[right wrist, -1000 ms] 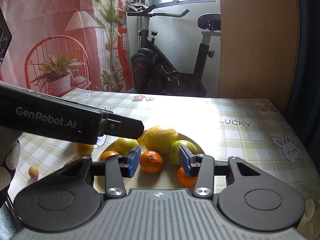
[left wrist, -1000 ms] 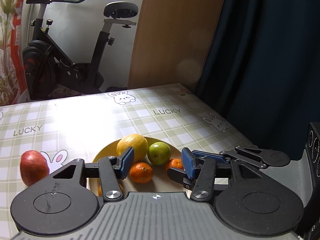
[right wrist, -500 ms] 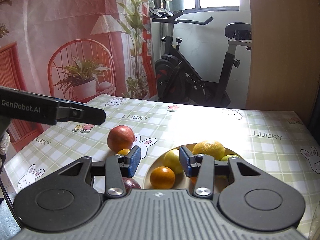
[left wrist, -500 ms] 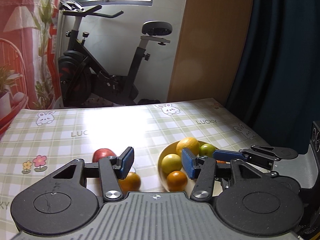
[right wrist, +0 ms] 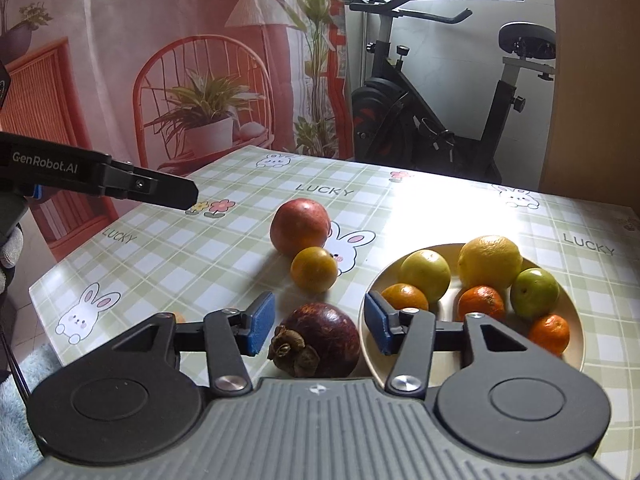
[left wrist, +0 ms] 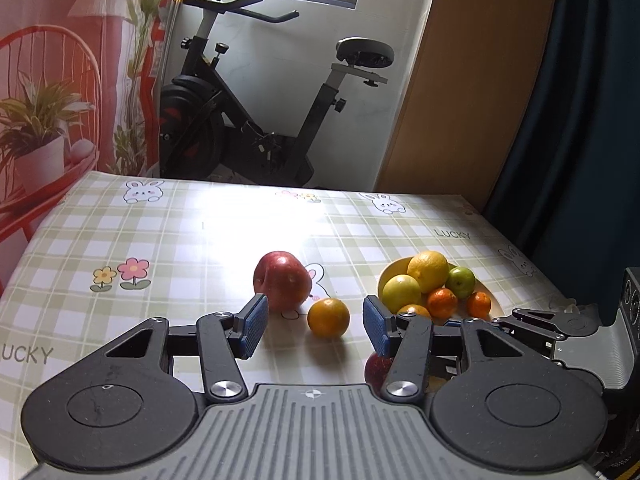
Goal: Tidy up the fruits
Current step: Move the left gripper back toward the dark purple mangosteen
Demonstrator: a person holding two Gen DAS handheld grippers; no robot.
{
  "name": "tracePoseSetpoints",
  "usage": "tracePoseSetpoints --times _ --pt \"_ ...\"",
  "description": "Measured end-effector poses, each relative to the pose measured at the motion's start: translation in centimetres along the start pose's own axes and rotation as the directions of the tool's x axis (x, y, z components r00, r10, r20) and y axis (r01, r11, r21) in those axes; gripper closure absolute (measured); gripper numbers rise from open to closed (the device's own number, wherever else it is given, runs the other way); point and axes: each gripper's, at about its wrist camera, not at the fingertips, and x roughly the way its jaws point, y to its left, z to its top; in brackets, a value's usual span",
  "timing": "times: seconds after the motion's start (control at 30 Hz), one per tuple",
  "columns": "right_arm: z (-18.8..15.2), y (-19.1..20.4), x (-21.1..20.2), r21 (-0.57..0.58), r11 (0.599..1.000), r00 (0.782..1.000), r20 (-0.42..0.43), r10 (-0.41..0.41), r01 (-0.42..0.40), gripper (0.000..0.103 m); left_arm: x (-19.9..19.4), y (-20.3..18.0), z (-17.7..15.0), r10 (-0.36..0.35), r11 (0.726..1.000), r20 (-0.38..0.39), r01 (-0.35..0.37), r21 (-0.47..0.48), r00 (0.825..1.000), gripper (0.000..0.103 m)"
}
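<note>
Yellow plate (right wrist: 576, 360) holds six fruits, while an apple (right wrist: 300, 226), an orange (right wrist: 314, 269) and a mangosteen (right wrist: 320, 338) remain on the tablecloth (right wrist: 180, 252) (task judged partly done), with left gripper (left wrist: 314, 330) and right gripper (right wrist: 320, 322) both spread, empty.

The left gripper (left wrist: 312, 326) is seen at the lower centre of the left wrist view, its two blue-padded fingers (left wrist: 253, 324) spread wide apart with nothing clamped between them. The right gripper (right wrist: 318, 322) is likewise held with its fingers (right wrist: 260, 322) parted and no contact made by either pad. In the right wrist view, one dark finger of the left gripper is seen reaching in from the left edge, and a gloved hand (right wrist: 9, 246) is glimpsed at the left edge below it.
</note>
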Motion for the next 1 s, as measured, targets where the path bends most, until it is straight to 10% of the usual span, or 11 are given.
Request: tracePoseSetpoints --times 1.0 --pt "-3.5 2.0 3.1 -0.18 0.983 0.998 -0.047 -0.033 0.024 0.04 3.5 -2.5 -2.1 -0.061 0.998 -0.104 0.063 0.016 0.993 0.048"
